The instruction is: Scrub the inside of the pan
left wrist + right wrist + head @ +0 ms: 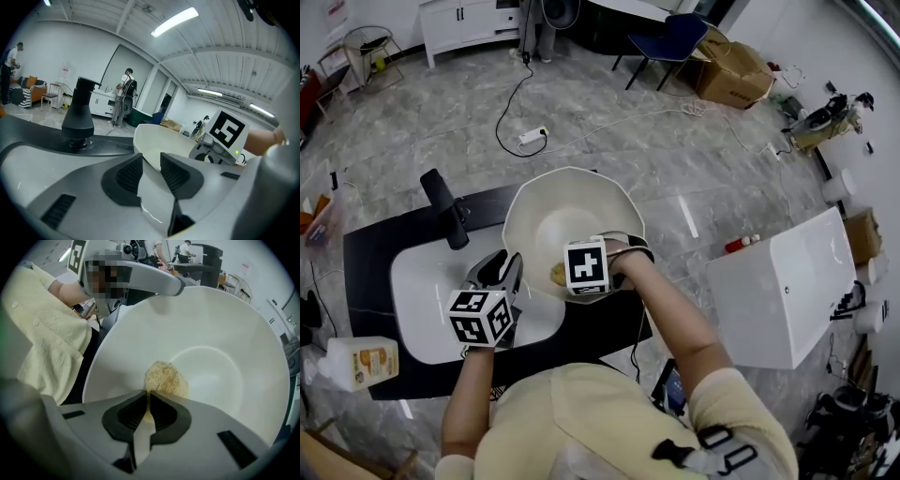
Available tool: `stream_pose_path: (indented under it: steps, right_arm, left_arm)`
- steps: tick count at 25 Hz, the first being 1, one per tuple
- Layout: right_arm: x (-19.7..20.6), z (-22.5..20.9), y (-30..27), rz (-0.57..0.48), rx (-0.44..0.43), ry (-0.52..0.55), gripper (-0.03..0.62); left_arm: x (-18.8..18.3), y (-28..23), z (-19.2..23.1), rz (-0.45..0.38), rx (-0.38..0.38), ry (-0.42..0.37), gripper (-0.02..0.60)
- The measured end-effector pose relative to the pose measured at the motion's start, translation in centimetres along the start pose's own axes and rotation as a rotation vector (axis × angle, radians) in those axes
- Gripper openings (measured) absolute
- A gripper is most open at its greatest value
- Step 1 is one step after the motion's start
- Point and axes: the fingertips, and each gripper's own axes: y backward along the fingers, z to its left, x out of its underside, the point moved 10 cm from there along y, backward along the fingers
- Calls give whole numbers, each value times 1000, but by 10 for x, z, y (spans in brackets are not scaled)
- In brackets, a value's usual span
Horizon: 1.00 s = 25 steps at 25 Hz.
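Black rectangular countertop [384, 244] | white oval sink basin [422, 291] set in, centre-left | black faucet [445, 208] near far-left corner | white faceted pan [572, 211] over far edge.

1. Head view: bright, even indoor light. The marbled floor [609, 122] carries pale streaks of sheen, and straight lines bow toward the edges.
2. Left gripper view: a ceiling strip light [174, 21] burns out to pure white. The fisheye curve is heavy, all corners are vignetted black, and the near foreground is soft.
3. Right gripper view: the pan [225, 343] is evenly lit, with one faint shadow under its upper rim. The sponge [166, 378] looks slightly soft, and the corners go dark.
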Motion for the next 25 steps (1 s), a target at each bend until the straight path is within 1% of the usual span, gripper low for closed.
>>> stream_pose_path:
  steps: [3, 6, 13, 20, 25]
  right_arm:
    - [11, -3, 2, 72, -17, -34, 35]
    - [22, -6, 4, 120, -18, -75, 35]
    - [38, -19, 4, 210, 64, -138, 35]
    - [46, -36, 3, 264, 196, -187, 36]
    - [51, -51, 5, 288, 332, -221, 35]
  left_arm:
    - [0, 0, 0, -1, 1, 0, 104]
    - [0, 1, 0, 0, 2, 1, 104]
    - [-1, 1, -1, -1, 0, 3, 104]
    - [-1, 1, -1, -2, 1, 4, 104]
    - [1, 0, -1, -4, -1, 8, 104]
